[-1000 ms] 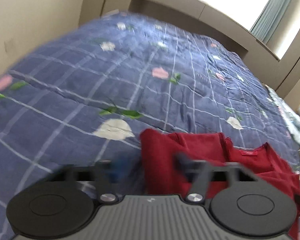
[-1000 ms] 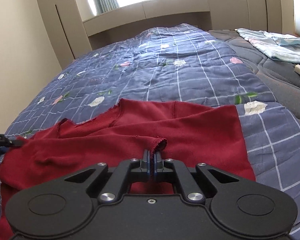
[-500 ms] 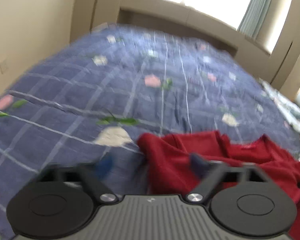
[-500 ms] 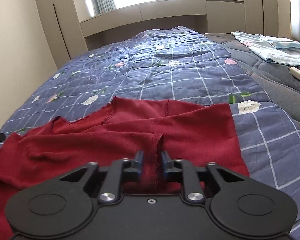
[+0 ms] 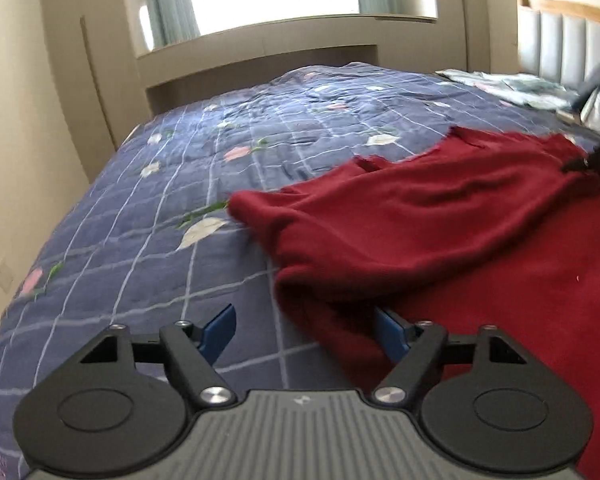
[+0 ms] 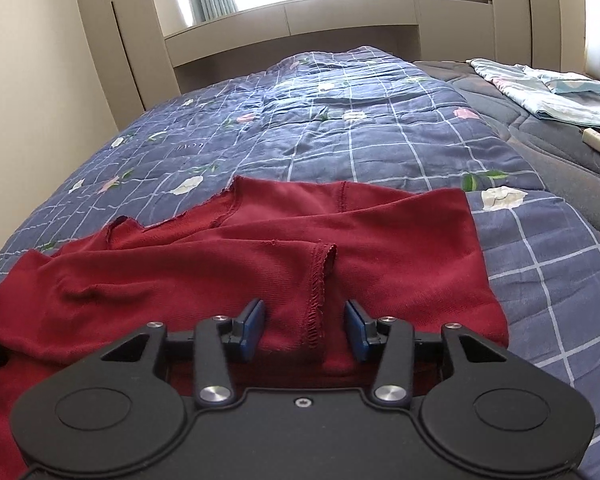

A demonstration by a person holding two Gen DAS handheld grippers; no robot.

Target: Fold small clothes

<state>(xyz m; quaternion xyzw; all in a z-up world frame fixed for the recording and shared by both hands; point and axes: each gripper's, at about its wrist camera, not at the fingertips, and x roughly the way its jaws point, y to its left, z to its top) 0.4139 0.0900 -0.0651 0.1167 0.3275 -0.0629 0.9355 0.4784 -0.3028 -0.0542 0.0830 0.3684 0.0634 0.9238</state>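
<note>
Across the left of both views you have the quilt (image 6: 340, 136), a puckered blue cover with a white grid and scattered pink and white flowers; small stitched lettering at centre left of the right wrist view is too fine to read. Your left tool (image 5: 306, 330) sits at the bottom of its frame, its jaws well apart and narrowing; the left blue pad is over bare quilt, the right one at the garment's edge, neither pressing cloth. The red garment (image 6: 260, 252), a soft, finely ribbed knit with raw, fraying hems, lies rumpled across the middle of the bed. Your right tool (image 6: 306, 328) has its jaws parting, and a stitched hem fold lies loose between the pads. At far right, pale folded cloth (image 6: 548, 92) and a small white charger (image 6: 596, 141) rest on grey bedding.
</note>
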